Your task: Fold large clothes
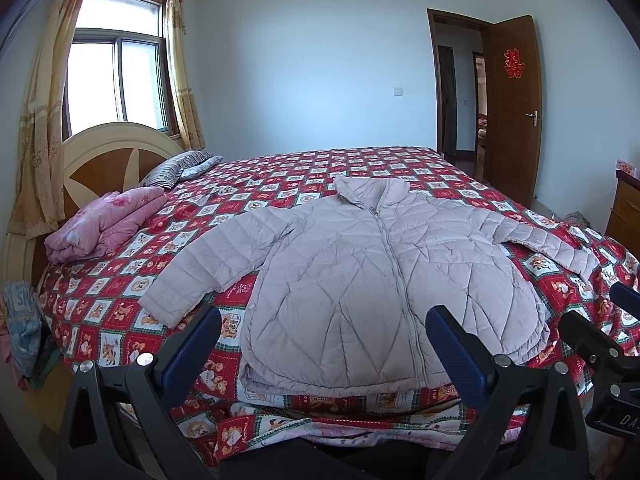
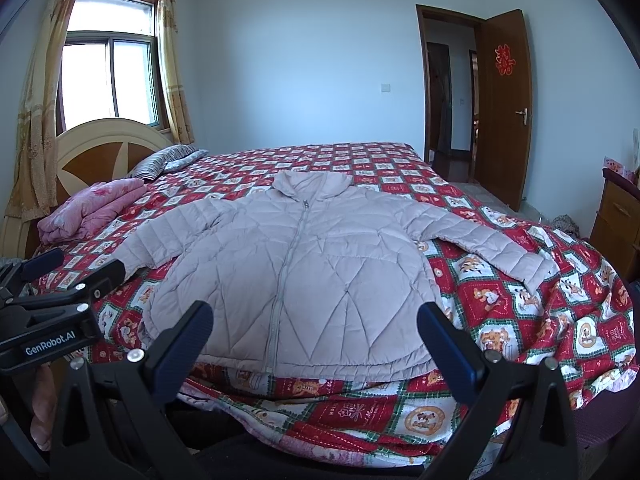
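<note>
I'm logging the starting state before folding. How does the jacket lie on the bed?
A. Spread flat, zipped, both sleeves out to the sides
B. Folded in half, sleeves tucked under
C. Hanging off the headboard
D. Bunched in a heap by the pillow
A: the puffer jacket lies flat on the patterned bedspread, zipper closed, both sleeves spread outward.

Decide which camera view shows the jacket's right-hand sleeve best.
The right wrist view: the sleeve lies whole down to its cuff, well inside the frame. The left wrist view shows it too, but nearer the warped edge.
</note>
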Tool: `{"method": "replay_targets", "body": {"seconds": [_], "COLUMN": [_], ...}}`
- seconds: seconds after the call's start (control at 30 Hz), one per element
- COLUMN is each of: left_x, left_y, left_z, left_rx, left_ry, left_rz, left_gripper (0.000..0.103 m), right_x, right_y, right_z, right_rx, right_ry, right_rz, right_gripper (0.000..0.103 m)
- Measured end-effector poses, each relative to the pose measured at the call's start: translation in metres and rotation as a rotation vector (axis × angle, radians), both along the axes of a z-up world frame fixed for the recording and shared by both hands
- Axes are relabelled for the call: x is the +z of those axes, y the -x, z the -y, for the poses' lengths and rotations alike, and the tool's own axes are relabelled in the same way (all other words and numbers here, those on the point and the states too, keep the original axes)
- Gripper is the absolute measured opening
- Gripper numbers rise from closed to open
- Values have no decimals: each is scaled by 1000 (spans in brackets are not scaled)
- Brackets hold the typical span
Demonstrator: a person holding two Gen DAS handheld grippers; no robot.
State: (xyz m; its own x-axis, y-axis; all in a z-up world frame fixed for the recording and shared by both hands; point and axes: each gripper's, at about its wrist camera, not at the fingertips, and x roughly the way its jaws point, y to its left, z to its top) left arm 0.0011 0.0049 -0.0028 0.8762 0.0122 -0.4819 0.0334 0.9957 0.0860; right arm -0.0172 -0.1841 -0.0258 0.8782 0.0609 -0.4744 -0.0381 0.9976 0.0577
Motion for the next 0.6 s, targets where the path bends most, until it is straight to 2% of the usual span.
{"method": "replay_targets", "body": {"seconds": [0.6], "left_x": [3], "left_y": [1], "left_z": [-4], "left_rx": [7], "left_ry": [-1], "left_rz": [10], "left_gripper": [102], "right_x": [0], "right_y": [-1], "right_z": [1], "right_rx": [1], "right_ry": [-3], "right_rz": [-4], "right_gripper": [103]}}
